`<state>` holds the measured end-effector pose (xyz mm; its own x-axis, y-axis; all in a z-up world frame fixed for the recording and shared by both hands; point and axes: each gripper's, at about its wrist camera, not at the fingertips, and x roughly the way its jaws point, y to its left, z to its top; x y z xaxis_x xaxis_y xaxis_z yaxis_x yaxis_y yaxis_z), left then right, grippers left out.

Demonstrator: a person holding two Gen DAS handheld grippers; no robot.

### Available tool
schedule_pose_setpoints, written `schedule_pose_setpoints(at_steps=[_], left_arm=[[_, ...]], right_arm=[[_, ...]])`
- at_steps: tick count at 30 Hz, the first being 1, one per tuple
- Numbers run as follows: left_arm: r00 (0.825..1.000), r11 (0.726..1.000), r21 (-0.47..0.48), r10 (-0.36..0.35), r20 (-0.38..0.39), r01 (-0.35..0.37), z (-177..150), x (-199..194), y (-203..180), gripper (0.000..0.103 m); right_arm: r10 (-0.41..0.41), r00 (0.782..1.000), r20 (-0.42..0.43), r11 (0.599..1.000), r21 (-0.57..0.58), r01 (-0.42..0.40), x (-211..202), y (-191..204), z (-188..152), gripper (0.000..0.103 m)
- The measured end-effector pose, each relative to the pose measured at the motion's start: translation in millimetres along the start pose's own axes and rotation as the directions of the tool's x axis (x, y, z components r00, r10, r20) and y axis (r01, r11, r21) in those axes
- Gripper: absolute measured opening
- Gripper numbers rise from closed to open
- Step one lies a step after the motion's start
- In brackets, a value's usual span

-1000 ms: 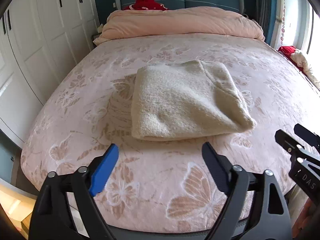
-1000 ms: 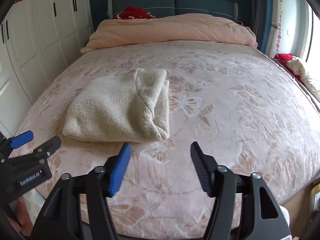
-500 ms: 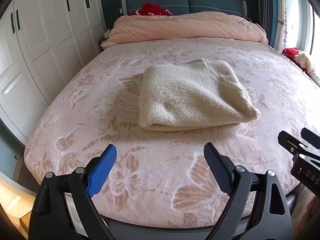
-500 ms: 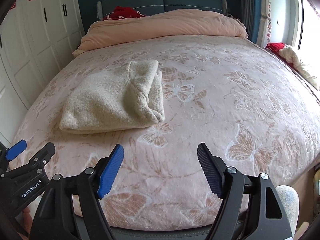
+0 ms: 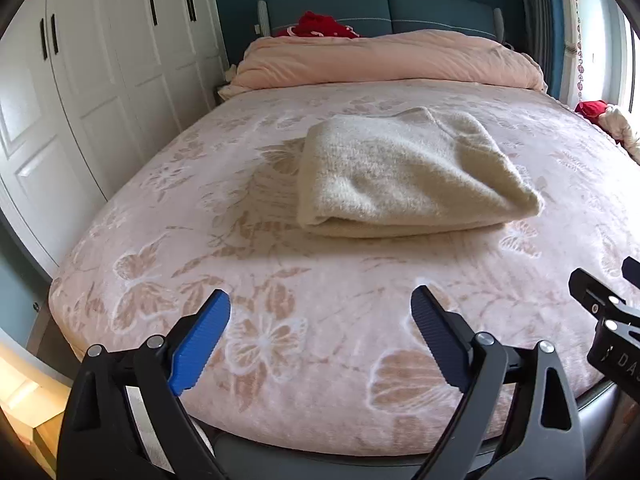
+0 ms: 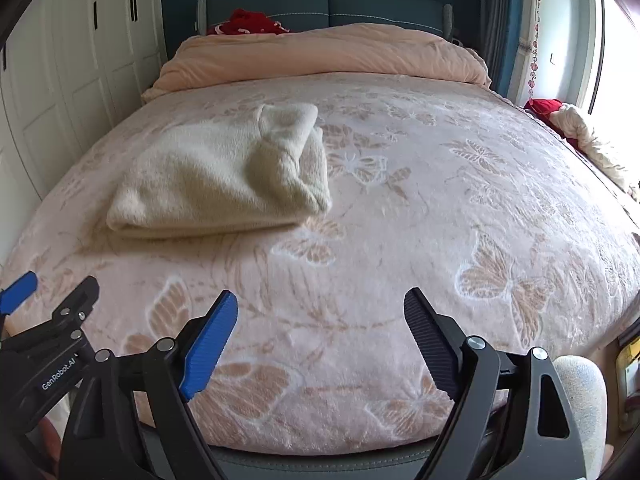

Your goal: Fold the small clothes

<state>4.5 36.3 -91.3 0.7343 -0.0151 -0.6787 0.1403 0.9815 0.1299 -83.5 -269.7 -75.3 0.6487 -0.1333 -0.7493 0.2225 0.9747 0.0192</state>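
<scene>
A cream fleece garment [image 5: 404,174] lies folded into a thick rectangle on the pink butterfly-patterned bed [image 5: 320,288]; it also shows in the right wrist view [image 6: 224,178], left of centre. My left gripper [image 5: 320,312] is open and empty, above the bed's near edge, well short of the garment. My right gripper [image 6: 320,312] is open and empty, also near the foot edge, to the right of the garment. Each gripper shows at the edge of the other's view: the right one [image 5: 608,300], the left one [image 6: 48,296].
A pink duvet [image 5: 384,60] is bunched at the headboard with a red item [image 5: 324,26] behind it. White wardrobe doors [image 5: 100,80] line the left side. Red and cream clothes [image 6: 576,128] lie at the bed's right edge by the window.
Both grippers have pulled back and lowered toward the foot of the bed; the folded garment looks farther away and has not moved. Both stay open.
</scene>
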Motion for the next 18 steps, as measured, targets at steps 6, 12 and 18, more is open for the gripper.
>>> schedule_pose_setpoints(at_steps=[6, 12, 18], left_arm=[[1.000, 1.000, 0.010, 0.003, -0.010, -0.003, -14, 8, -2, 0.091], [1.000, 1.000, -0.008, -0.004, -0.021, 0.004, -15, 13, 1, 0.091], [1.000, 1.000, -0.005, -0.013, -0.016, 0.013, -17, 13, 2, 0.091]], right_arm=[[-0.021, 1.000, -0.010, 1.000, 0.022, 0.022, 9, -3, -11, 0.086], [-0.031, 1.000, 0.002, 0.999, 0.016, 0.031, 10, -2, -15, 0.086], [-0.025, 1.000, 0.007, 1.000, 0.000, 0.025, 9, 4, -16, 0.086]])
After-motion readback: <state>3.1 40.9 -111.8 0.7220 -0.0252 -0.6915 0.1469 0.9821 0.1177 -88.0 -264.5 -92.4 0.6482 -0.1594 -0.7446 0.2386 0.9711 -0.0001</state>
